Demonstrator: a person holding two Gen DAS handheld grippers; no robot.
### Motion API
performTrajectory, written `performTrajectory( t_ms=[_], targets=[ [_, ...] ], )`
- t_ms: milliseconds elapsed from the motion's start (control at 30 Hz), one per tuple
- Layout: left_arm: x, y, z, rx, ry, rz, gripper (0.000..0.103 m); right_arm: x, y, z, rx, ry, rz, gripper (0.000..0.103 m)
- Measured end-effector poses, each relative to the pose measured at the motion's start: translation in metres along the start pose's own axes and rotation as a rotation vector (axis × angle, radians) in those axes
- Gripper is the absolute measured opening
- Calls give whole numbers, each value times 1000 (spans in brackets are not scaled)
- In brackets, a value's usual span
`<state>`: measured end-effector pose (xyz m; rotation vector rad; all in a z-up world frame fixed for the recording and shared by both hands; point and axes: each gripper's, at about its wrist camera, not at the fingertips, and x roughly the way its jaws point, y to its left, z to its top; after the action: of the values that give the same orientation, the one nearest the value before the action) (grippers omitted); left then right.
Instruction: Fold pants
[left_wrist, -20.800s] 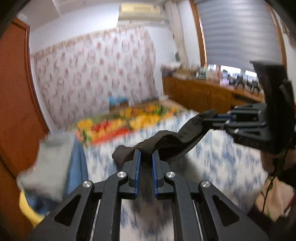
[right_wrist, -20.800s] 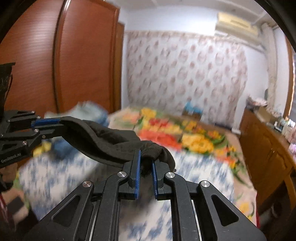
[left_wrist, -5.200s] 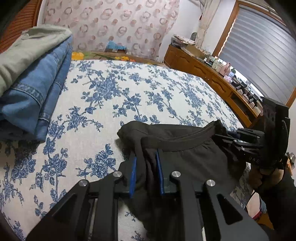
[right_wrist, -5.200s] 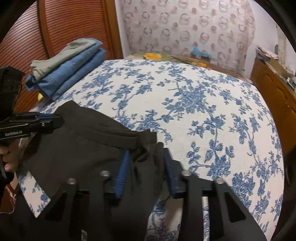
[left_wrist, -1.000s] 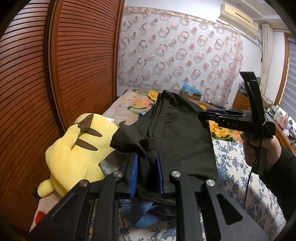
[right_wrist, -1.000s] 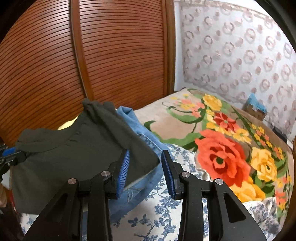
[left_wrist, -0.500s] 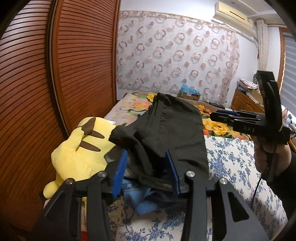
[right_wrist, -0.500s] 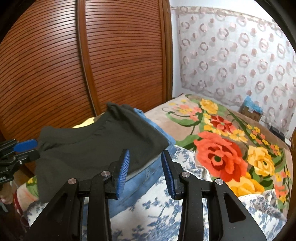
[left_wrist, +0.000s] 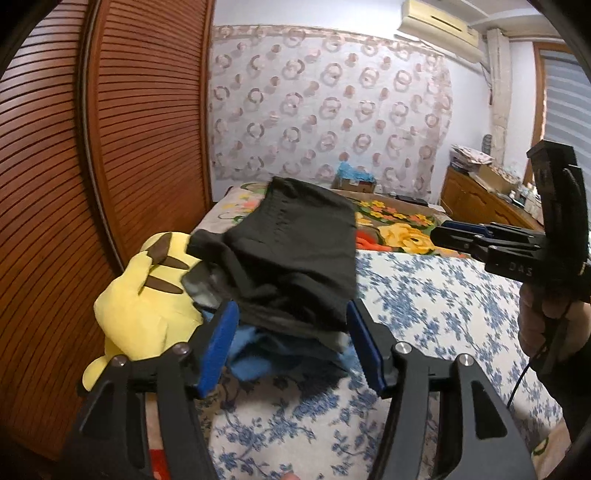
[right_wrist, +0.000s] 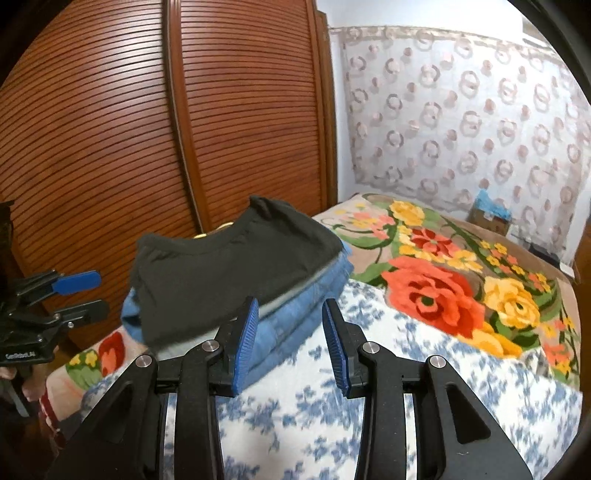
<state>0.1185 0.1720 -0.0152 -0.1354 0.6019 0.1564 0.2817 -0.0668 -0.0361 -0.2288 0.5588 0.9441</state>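
The wooden slatted doors (right_wrist: 110, 129) fill the wall on the left side of both views, and a curtain with ring patterns (left_wrist: 325, 110) hangs behind the bed. The bed (right_wrist: 424, 417) is spread with a white sheet printed in blue flowers, and beyond it lies a blanket with large orange and yellow blossoms (right_wrist: 443, 288).

Near the doors, at the edge of the bed, sits a stack of folded clothes. The black pants (left_wrist: 295, 251), folded into a flat rectangle, lie on top of it, resting on something grey and on folded blue jeans (right_wrist: 295, 314). A yellow plush toy (left_wrist: 147, 306) with brown-tipped ears leans against the left side of the stack.

The left claw (left_wrist: 291, 347) is spread wide, its 2 blue pads apart with nothing between them; the pants lie just ahead of it, framed in the gap and not touched as far as the view shows. In the right wrist view this claw shows at the far left, held by a hand, clear of the stack.

The right claw (right_wrist: 291, 347) is also spread and holds nothing. The pants sit ahead and to its left, their near corner just beyond the left pad.
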Motion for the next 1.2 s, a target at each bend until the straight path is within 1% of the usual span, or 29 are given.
performTrajectory(
  t_ms=[67, 133, 267, 400, 467, 633, 733, 900, 1000, 1200],
  targets=[
    [-2, -11, -4, 22, 3, -14, 60, -14, 0, -9, 11, -10, -17, 38],
    [-5, -22, -9, 35, 0, -32, 60, -30, 0, -19, 29, -19, -45, 43],
    [-8, -46, -16, 63, 7, -72, 60, -60, -2, -38, 56, -22, -104, 50],
    [-13, -69, -21, 100, -4, -96, 60, -92, -6, -58, 85, -45, -165, 60],
    [-16, -79, -23, 102, -8, -133, 60, -107, -9, -69, 111, -54, -192, 62],
    [-23, -99, -31, 113, -5, -159, 60, -138, -11, -96, 141, -62, -268, 68],
    [-29, -109, -36, 121, -4, -199, 60, -157, -11, -111, 162, -66, -294, 71],
    [-41, -123, -40, 139, -18, -208, 61, -187, -15, -133, 214, -87, -364, 78],
    [-52, -130, -44, 149, -24, -196, 61, -203, -13, -143, 238, -100, -396, 82],
    [-69, -139, -42, 154, -46, -177, 61, -236, -12, -154, 281, -142, -459, 83]
  ],
)
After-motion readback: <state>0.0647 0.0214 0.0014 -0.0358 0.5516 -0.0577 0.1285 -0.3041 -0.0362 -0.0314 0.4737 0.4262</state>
